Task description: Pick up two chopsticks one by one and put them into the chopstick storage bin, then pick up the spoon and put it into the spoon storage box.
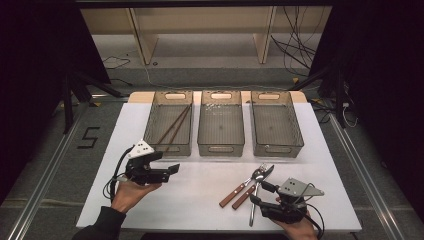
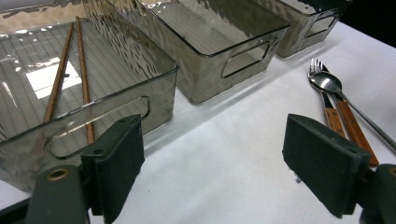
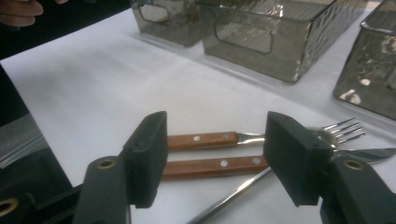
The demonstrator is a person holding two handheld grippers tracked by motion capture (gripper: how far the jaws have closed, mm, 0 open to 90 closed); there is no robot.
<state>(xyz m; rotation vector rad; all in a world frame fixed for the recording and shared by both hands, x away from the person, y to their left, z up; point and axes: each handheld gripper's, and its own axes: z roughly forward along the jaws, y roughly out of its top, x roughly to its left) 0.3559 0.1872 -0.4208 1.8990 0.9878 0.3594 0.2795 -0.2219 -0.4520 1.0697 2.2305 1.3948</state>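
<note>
A wooden-handled fork (image 1: pixel 233 193), a wooden-handled knife (image 1: pixel 244 196) and a steel spoon (image 1: pixel 257 174) lie together on the white table (image 1: pixel 200 200), right of centre. My right gripper (image 1: pixel 257 192) stands open at their handle ends. In the right gripper view its jaws (image 3: pixel 217 140) straddle the fork handle (image 3: pixel 201 139), the knife handle (image 3: pixel 219 164) and the spoon's shaft (image 3: pixel 233 196) without pressing on them. My left gripper (image 1: pixel 172 169) is open and empty in front of the left bin (image 1: pixel 167 148). Two brown chopsticks (image 1: pixel 175 125) lie in that bin, as the left gripper view shows (image 2: pixel 60 74).
Three clear grey bins stand in a row at the table's far side: left bin (image 2: pixel 140 51), middle bin (image 1: pixel 221 149), right bin (image 1: pixel 277 149). Bare table lies between my two grippers. Dark stands and cables flank the table.
</note>
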